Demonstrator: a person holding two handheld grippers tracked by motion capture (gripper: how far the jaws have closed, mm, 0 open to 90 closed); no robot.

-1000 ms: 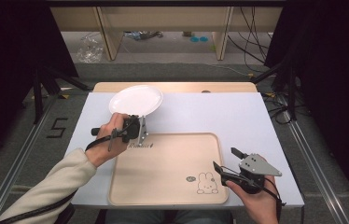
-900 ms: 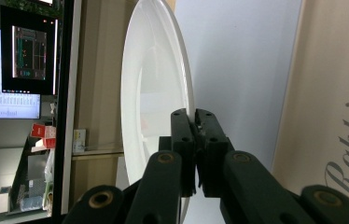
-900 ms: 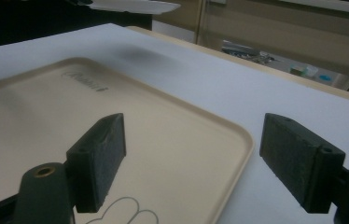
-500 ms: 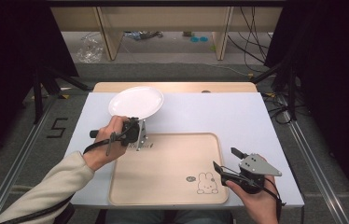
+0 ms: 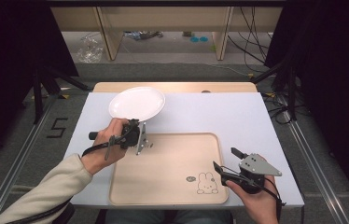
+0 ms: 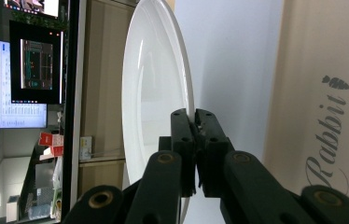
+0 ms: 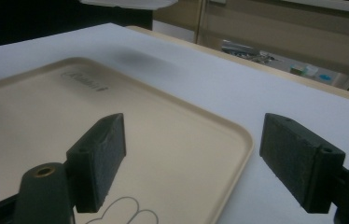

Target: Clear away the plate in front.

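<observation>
A white plate hangs tilted a little above the white table's far left part, and my left gripper is shut on its near rim. In the left gripper view the plate stands edge-on, with the two black jaws pressed together on its rim at my left gripper. A beige tray with a rabbit drawing lies at the table's near middle. My right gripper rests at the tray's near right corner, open. In its own view my right gripper has nothing between the pads, over the tray.
The white table has bare room behind and to the right of the tray. A wooden strip runs along its far edge. Dark stands and cables flank the table on the floor. Lit monitors show off to the side in the left gripper view.
The left gripper and the plate have drifted slightly toward the near side. The right gripper has stayed in place.
</observation>
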